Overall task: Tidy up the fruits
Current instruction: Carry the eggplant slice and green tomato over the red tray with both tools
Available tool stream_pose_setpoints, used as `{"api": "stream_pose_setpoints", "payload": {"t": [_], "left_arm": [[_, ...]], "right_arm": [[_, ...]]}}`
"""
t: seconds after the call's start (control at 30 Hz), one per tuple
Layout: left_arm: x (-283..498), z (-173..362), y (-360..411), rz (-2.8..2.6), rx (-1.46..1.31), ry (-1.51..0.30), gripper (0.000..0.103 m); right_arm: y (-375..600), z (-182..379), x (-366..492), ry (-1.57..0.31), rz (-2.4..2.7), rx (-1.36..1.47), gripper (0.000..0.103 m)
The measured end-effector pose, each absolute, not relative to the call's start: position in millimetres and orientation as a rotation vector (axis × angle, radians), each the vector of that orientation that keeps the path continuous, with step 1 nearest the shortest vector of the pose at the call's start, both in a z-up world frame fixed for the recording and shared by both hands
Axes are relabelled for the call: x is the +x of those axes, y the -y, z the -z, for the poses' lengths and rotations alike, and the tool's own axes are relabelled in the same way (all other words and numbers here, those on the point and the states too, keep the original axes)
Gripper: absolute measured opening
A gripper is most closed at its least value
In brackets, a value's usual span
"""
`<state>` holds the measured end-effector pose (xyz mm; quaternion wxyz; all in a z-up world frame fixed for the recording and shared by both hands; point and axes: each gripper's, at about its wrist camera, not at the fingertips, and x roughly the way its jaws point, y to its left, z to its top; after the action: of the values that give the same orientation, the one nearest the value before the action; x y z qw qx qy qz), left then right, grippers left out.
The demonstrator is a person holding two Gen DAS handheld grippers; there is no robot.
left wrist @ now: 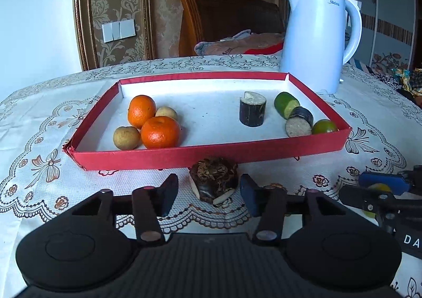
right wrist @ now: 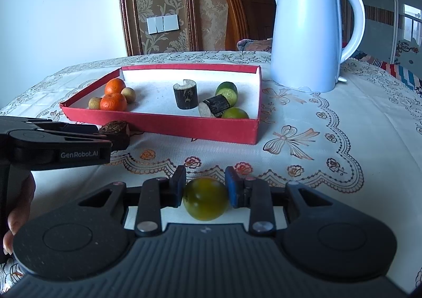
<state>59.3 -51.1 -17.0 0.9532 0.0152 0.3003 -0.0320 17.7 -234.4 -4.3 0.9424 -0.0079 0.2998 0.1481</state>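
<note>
Chestnut [left wrist: 214, 182], dark and husky, is sitting on the tablecloth [left wrist: 39, 126] at lower centre of the left wrist view, straight ahead of the left gripper [left wrist: 208, 194] and right between its fingers, just in front of the near wall of the red tray [left wrist: 211, 157]. Left jaws are standing apart with a gap on each side, pads not pressing, so nothing is gripped there. Chestnut is lying lumpy, wider than tall, its broad side running across the frame from finger to finger, so I'd judge a straight squeeze takes it across its width. Right gripper [right wrist: 205, 190] is clamping a green lime [right wrist: 205, 198] at lower centre of the right wrist view, pads tight on both flanks. Tray is sitting up and left of that lime in the right view, with two oranges [right wrist: 113, 101] and small tan fruits at its left end, dark cane pieces [right wrist: 185, 97] mid, and more limes [right wrist: 234, 113] at its right end. Judging by that sorting, the held lime is heading for the right end, the closer end for the right hand. Left gripper is the nearer one to the chestnut; in the right view it is showing at middle left. White kettle [right wrist: 311, 42] is standing behind the tray at upper right, clear of both.
</note>
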Motion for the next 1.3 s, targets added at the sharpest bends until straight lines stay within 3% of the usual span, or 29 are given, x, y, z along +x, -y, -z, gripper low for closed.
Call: {"api": "stream_pose_setpoints", "payload": {"t": [0.03, 0.73, 1.3], "left_arm": [[59.6, 17.2, 50.7, 0.08, 0.027, -0.618, 0.039], [28.1, -20.3, 42.9, 0.072, 0.004, -0.409, 0.038], [100.6, -8.6, 29.8, -0.003, -0.017, -0.523, 0.038]], "right_arm": [[234.2, 4.2, 17.7, -0.612, -0.301, -0.017, 0.03], [224.4, -17.6, 22.6, -0.531, -0.287, -0.059, 0.03], [171.4, -21.2, 95.0, -0.537, -0.282, -0.149, 0.03]]}}
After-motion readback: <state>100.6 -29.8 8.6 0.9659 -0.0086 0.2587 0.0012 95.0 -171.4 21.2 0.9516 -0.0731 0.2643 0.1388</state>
